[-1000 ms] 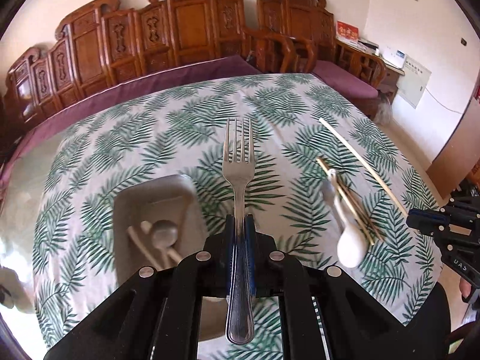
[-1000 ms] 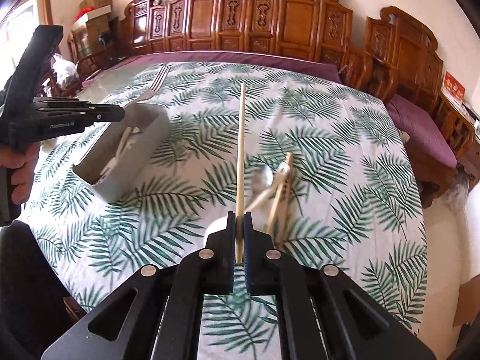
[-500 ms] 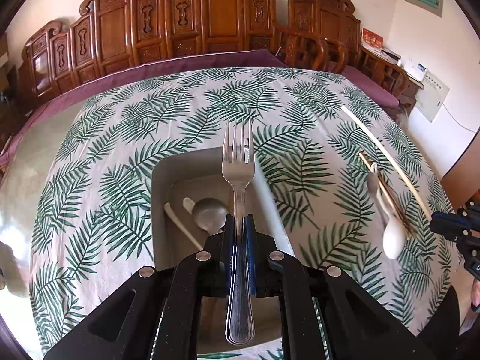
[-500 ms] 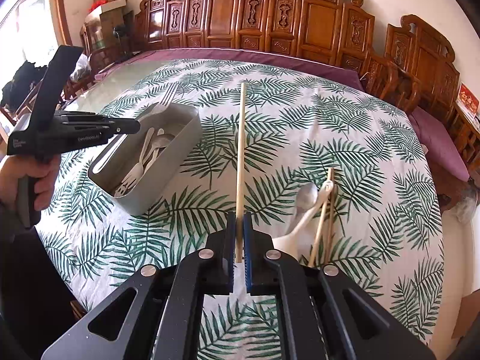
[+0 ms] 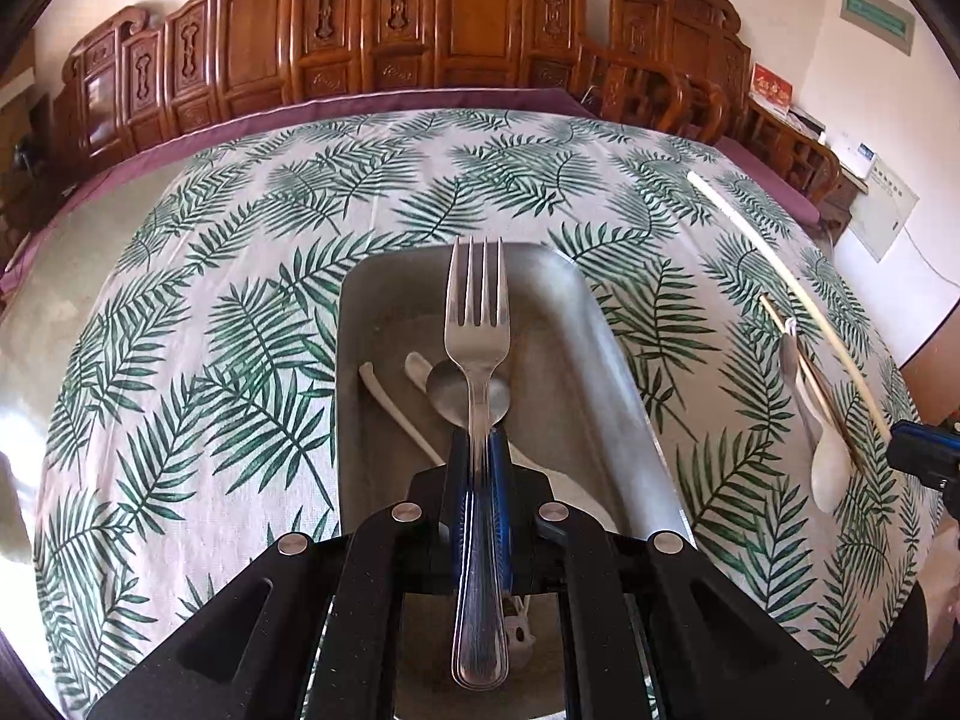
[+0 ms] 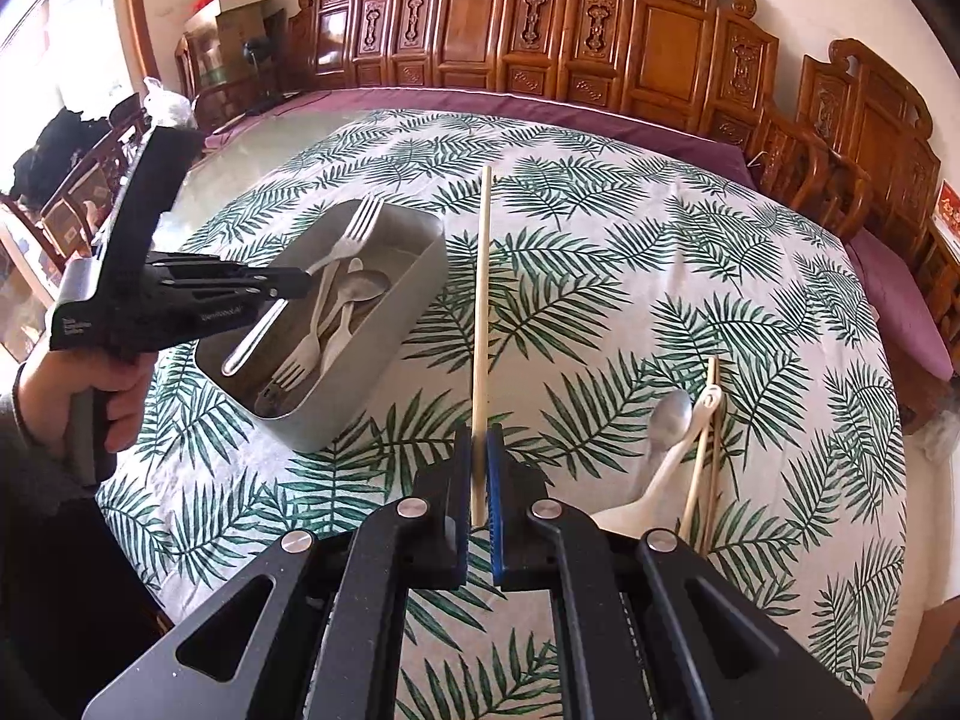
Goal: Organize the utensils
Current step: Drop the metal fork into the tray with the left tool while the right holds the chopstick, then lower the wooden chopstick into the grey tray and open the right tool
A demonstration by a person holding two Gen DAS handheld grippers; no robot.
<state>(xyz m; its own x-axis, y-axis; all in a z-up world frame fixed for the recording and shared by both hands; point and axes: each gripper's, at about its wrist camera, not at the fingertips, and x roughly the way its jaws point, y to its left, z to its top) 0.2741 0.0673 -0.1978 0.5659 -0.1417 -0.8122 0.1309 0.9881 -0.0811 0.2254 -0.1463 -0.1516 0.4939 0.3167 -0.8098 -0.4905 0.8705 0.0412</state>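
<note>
My left gripper (image 5: 478,450) is shut on a metal fork (image 5: 477,324) and holds it over the grey utensil bin (image 5: 624,384). The bin (image 6: 420,276) holds a metal spoon (image 5: 447,390), white plastic forks and spoons (image 6: 312,348). My right gripper (image 6: 478,444) is shut on a pale wooden chopstick (image 6: 482,312), held above the cloth right of the bin. On the cloth lie a metal spoon (image 6: 669,420), a white spoon (image 6: 660,474) and two chopsticks (image 6: 708,432). The left gripper also shows in the right wrist view (image 6: 294,285).
The round table has a palm-leaf cloth (image 6: 660,252) over a purple cover (image 6: 540,108). Carved wooden chairs (image 6: 540,48) ring the far side. Boxes (image 6: 234,6) stand at the back left. A hand (image 6: 108,396) holds the left gripper.
My left gripper has moved with the fork from beside the bin to over it. My right gripper has lifted the chopstick and drawn back to the right.
</note>
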